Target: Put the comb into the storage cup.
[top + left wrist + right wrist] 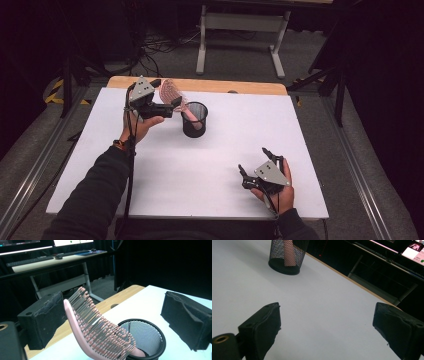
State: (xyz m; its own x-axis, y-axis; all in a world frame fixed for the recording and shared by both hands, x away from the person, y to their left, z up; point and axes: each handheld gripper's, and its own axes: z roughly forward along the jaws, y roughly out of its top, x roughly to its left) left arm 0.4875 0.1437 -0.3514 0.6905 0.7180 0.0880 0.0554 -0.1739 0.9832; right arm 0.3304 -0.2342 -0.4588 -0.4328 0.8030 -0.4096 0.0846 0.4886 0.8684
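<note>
Pink plastic hairbrush (100, 336) stands handle-down in black mesh cup (194, 120), leaning toward ten o'clock between left claw's (167, 92) wide, non-gripping jaws; right claw (255, 162) wide, idle.

hairbrush (100, 335) handle hidden inside mesh cup (152, 340), cup cut off below

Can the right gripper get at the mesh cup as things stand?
Probably yes: bare table lies between the open right gripper and the mesh cup. The left gripper hovers around the pink brush there.
</note>
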